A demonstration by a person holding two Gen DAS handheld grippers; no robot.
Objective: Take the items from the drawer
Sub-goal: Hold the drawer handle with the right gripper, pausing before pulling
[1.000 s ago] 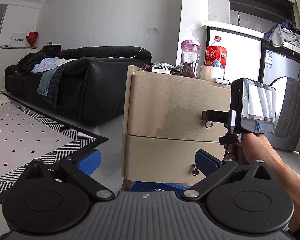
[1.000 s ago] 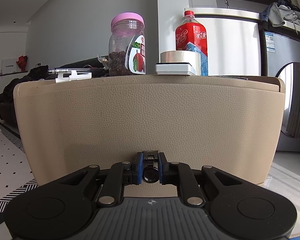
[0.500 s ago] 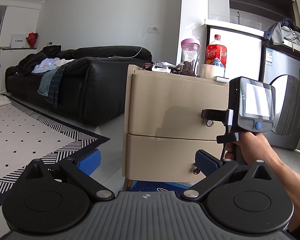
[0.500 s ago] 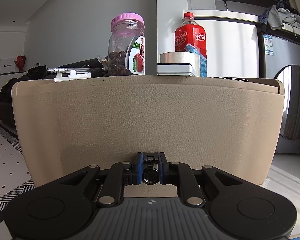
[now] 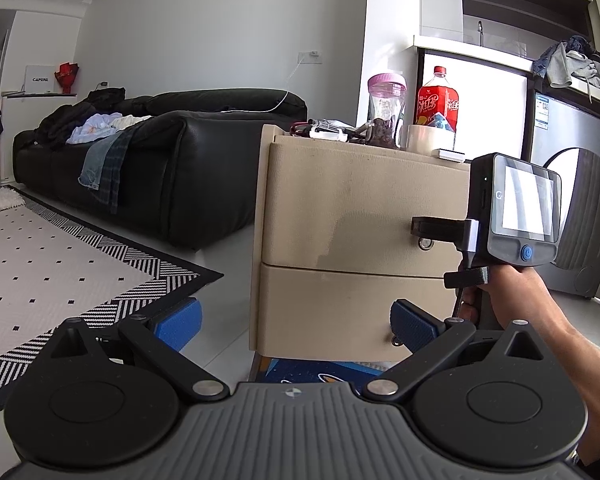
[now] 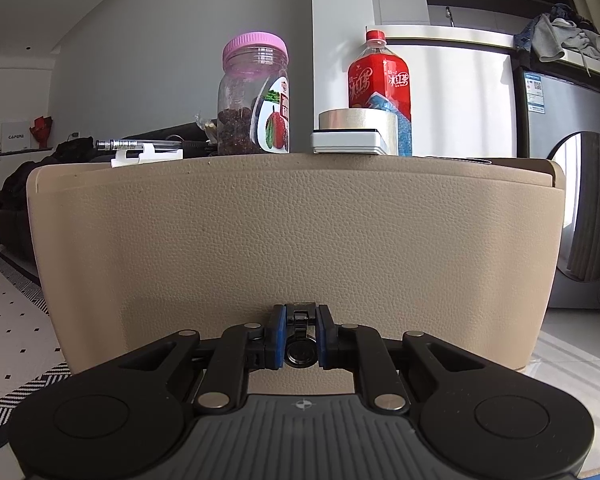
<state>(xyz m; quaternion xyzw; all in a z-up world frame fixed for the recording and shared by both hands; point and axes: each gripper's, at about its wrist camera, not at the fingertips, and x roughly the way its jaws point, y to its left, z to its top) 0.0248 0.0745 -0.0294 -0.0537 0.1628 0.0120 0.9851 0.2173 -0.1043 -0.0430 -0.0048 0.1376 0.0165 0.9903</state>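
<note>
A beige leather-look nightstand (image 5: 340, 200) has two drawers. My right gripper (image 6: 299, 330) is shut on the top drawer's metal ring handle (image 6: 300, 350), with the drawer front (image 6: 292, 232) filling its view. In the left wrist view the right gripper (image 5: 420, 226) reaches that handle (image 5: 425, 243) from the right. My left gripper (image 5: 296, 320) is open and empty, held back from the nightstand near the lower drawer (image 5: 340, 304). The drawer's inside is hidden.
On top of the nightstand stand a pink-lidded jar (image 6: 254, 96), a red bottle (image 6: 378, 76), a tape roll (image 6: 356, 120) on a white box, and a pen (image 6: 136, 144). A black sofa (image 5: 160, 168) and patterned rug (image 5: 40, 272) lie left; a washing machine (image 5: 580, 208) is right.
The top drawer front has come slightly toward me with the right gripper still clamped on its handle. The left gripper stays open and has barely moved.
</note>
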